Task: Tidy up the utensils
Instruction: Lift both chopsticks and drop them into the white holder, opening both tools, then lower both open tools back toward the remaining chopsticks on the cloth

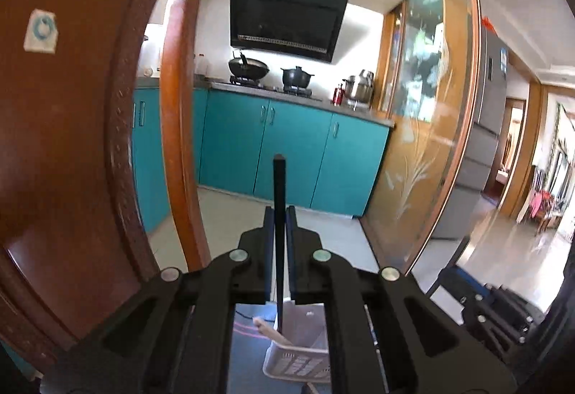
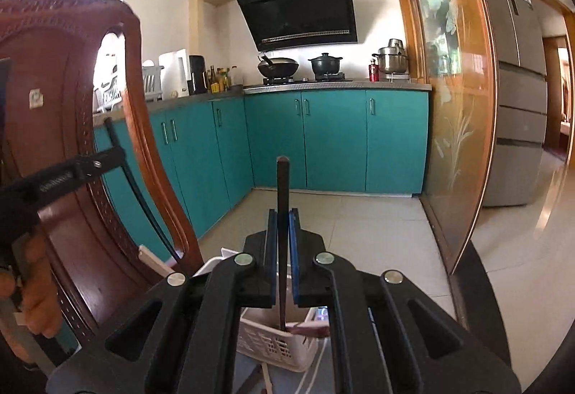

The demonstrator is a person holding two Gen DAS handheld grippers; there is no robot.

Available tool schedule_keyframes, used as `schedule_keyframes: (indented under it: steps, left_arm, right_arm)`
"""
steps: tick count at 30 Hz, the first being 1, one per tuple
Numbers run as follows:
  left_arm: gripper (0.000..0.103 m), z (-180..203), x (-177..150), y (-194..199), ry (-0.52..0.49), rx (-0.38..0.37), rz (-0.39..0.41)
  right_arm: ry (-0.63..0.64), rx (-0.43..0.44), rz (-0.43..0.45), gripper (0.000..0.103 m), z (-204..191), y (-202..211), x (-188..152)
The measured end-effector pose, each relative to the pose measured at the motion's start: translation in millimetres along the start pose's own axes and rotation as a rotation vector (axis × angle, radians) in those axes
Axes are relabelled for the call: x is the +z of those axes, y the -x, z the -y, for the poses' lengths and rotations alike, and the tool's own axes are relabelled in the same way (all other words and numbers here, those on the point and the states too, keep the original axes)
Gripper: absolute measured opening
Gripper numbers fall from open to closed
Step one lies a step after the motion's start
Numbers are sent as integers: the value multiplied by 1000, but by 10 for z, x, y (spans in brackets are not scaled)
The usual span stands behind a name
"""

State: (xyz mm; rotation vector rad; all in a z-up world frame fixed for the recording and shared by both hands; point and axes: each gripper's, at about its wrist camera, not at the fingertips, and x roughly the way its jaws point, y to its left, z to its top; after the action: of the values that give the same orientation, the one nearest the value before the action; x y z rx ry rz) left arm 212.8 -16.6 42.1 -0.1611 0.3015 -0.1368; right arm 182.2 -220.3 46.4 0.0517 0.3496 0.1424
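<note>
Above the white slotted basket (image 1: 298, 358), we are holding both tongs level, pointing forward into the kitchen, each one carrying a dark chopstick upright. Our left tongs (image 1: 280, 214) are pinching a black chopstick (image 1: 279, 200) between the two blue-edged pads, which are pressed in against its sides; its top end is rising well above the fingertips and its lower end is reaching down into the basket, beside a pale wooden utensil (image 1: 271, 331) leaning against the near rim. Our right tongs (image 2: 283, 218) are gripping a dark brown chopstick (image 2: 282, 200) the same way, pads closed on it, the stick standing nearly vertical with a slight lean; its lower tip is dipping into the same basket (image 2: 273, 347), where a reddish-brown utensil (image 2: 312, 329) is lying across the rim.

In the right wrist view, the left hand (image 2: 32, 279) is showing at the left edge, wrapped around its black handle, with the carved wooden chair back (image 2: 72, 142) just behind it. That chair (image 1: 72, 142) is filling the left side of the left wrist view too. Beyond both tongs we are facing teal cabinets (image 2: 334, 138), a worktop (image 2: 337, 85) carrying a wok (image 2: 278, 66), a black pot (image 2: 325, 63) and a steel pot (image 2: 393, 56), a black range hood (image 2: 302, 9) above them, and a steel refrigerator (image 2: 517, 106) to the right.
</note>
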Motion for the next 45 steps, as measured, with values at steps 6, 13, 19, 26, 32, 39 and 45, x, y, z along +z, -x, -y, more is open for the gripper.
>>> schedule_keyframes:
  steps: [6,13,19,26,32,39,45]
  left_arm:
    - [7,47,-100,13,-45,-9,-21]
    - [10,1,-159,72,-36,-31,-11]
    - [28,-47,-382,115,-48,-34,-15]
    - [32,-23,-1061,-287,-109,1,-306]
    - [32,67,-1692,-714,-212,18,-643]
    - [32,129,-2027,-791,-286,-20,-756]
    - [28,133,-2172,-693,-319,-27,-748]
  right_arm:
    - [39,-27,26,29,-16,176,-42]
    - [48,138,52,38,12,516,-105]
    - [155,280,-181,38,-48,368,-725]
    - [150,135,-598,29,-14,-375,-1614]
    - [75,100,-755,29,37,-624,-1959]
    - [73,49,-810,20,65,-657,-2070]
    - [-50,65,-886,8,307,-712,-2032]
